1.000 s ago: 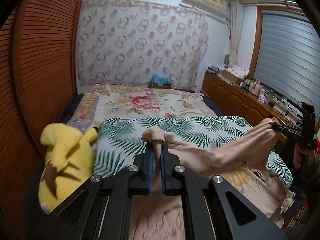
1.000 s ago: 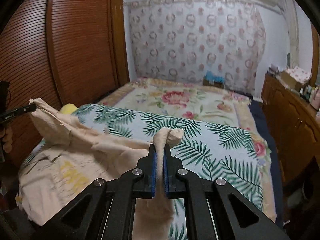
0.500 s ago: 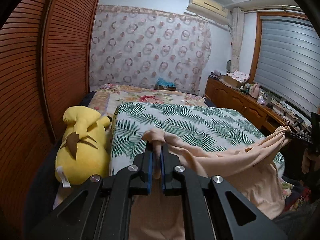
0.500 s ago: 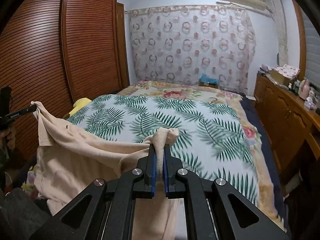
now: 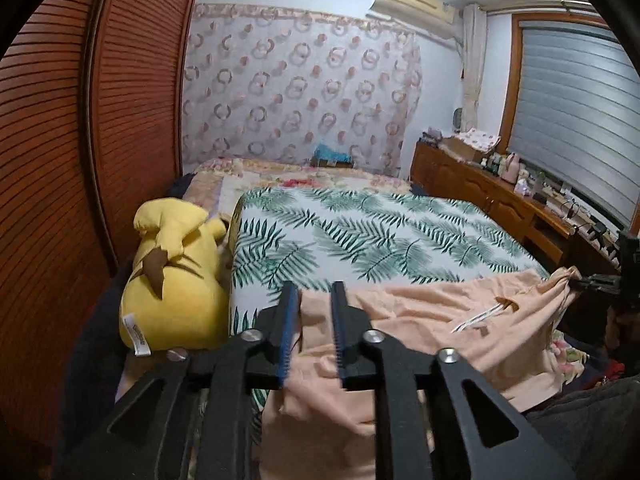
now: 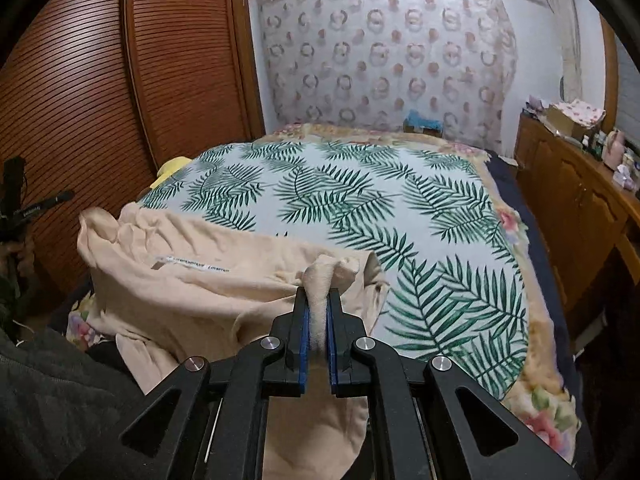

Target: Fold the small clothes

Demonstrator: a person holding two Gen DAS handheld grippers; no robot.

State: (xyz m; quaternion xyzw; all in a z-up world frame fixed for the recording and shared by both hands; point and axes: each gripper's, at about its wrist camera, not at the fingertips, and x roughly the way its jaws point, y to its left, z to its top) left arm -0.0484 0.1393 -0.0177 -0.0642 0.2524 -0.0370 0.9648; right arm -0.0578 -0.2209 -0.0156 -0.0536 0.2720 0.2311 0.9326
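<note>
Garment laid at the bed's near edge

Your left claw (image 5: 316,328) is opening, garment (image 5: 420,320) loose between its pads. Your right claw (image 6: 318,336) pinches a garment corner; the rest spreads leftward from it across the bed (image 6: 360,200).

A peach garment (image 6: 192,292) lies crumpled along the bed's (image 6: 360,200) near edge, white label showing, one corner bunched upward.

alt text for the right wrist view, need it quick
The right gripper is shut on a bunched corner of a peach cotton garment lying at the near edge of a palm-leaf printed bedspread. Louvred wooden wardrobe doors stand left.
</note>
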